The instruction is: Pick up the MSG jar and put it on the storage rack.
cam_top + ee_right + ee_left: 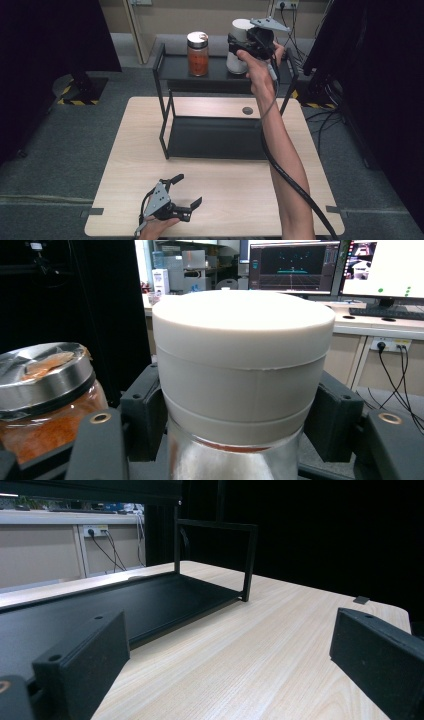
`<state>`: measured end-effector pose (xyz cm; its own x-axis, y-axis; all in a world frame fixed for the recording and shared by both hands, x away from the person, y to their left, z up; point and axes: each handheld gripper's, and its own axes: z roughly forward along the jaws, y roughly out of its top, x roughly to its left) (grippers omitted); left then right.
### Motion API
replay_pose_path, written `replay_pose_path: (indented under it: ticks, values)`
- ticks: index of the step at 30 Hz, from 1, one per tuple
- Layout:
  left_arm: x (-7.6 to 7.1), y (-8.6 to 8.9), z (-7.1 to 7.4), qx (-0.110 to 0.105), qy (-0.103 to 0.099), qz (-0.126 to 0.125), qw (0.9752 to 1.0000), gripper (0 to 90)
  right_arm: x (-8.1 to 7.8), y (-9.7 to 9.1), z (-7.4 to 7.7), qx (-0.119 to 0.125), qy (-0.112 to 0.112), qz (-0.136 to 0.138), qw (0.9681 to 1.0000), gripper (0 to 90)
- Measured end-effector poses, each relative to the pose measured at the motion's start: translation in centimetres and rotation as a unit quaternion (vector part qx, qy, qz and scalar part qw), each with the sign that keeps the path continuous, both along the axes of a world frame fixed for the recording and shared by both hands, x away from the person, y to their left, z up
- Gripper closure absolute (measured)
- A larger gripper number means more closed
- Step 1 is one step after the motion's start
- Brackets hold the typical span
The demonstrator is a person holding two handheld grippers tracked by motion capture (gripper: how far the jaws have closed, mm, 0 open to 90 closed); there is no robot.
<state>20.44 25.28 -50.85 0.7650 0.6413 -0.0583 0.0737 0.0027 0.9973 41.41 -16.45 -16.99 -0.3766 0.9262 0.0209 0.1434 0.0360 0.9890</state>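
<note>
A jar with a wide white lid (pixel 238 26) (pixel 243 360) is at the right end of the black rack's top shelf (pixel 175 66). My right gripper (pixel 235 50) (pixel 241 416) is shut on it, its pads pressing the glass just under the lid from both sides. Whether the jar's base rests on the shelf I cannot tell. A jar of orange-red powder with a metal lid (pixel 198 54) (pixel 45 390) stands to its left. My left gripper (pixel 188 190) (pixel 225 665) lies open low over the table's near edge, nothing between its jaws.
The black two-level rack stands at the far half of the wooden table (pixel 130 150), its lower shelf (pixel 215 137) (pixel 125 600) bare. A round cable hole (pixel 247 110) sits behind the rack. The right gripper's cable (pixel 287 175) hangs along the forearm.
</note>
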Motion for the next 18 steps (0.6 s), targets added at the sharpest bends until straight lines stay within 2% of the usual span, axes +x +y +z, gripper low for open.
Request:
replay_pose_path:
  ticks: [7, 12, 16, 18]
  values:
    - [-0.02, 0.06, 0.0, 0.0, -0.001, 0.001, 1.0, 1.9, 0.24, 0.19, -0.51, 0.003, -0.004, -0.001, 1.0, 35.3]
    - [-0.05, 0.02, 0.01, -0.001, -0.002, 0.0, 1.0, 1.9, 0.05, 0.38, -0.73, -0.011, -0.012, 0.001, 0.9999, 35.2]
    - [-0.09, 0.04, 0.01, -0.001, -0.003, 0.001, 1.0, 1.9, -0.05, 0.4, -0.97, -0.011, -0.016, 0.001, 0.9998, 35.0]
    - [-0.05, 0.06, -0.01, -0.001, -0.002, 0.001, 1.0, 1.9, -0.08, 0.4, -1.01, -0.011, -0.015, 0.002, 0.9998, 31.4]
